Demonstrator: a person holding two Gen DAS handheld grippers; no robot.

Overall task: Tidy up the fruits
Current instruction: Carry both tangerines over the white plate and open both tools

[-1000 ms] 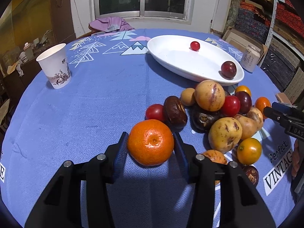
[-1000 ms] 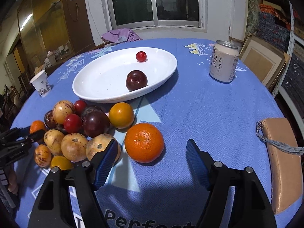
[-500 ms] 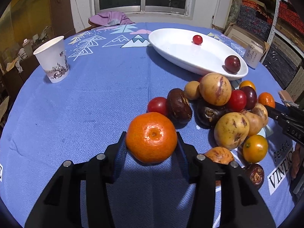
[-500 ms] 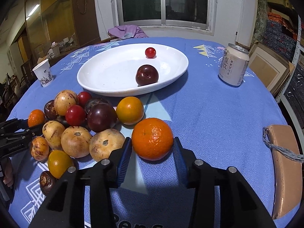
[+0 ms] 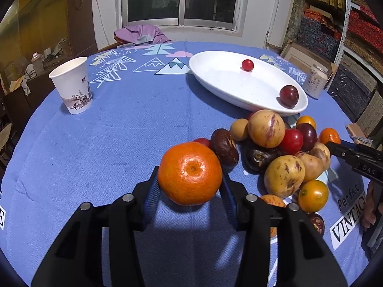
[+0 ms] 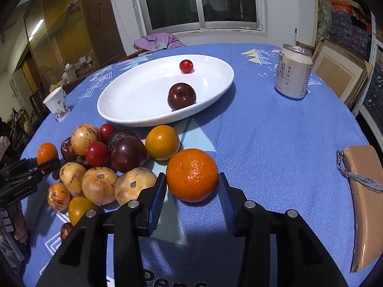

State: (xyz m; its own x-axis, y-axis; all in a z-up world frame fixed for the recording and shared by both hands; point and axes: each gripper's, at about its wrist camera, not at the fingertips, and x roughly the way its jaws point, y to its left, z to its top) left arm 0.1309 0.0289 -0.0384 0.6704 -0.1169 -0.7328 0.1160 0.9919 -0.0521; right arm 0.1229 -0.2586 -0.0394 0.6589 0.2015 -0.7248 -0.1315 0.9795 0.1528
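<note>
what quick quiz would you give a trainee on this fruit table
1. True or false: the white dish holds three fruits.
2. In the right wrist view, what stands to the right of the dish? A paper cup; B drink can; C bottle.
3. What kind of fruit do the left tongs and the right tongs each grip?

Key
1. False: only a dark plum and a small red fruit.
2. B.
3. An orange each: the left orange and the right orange.
</note>
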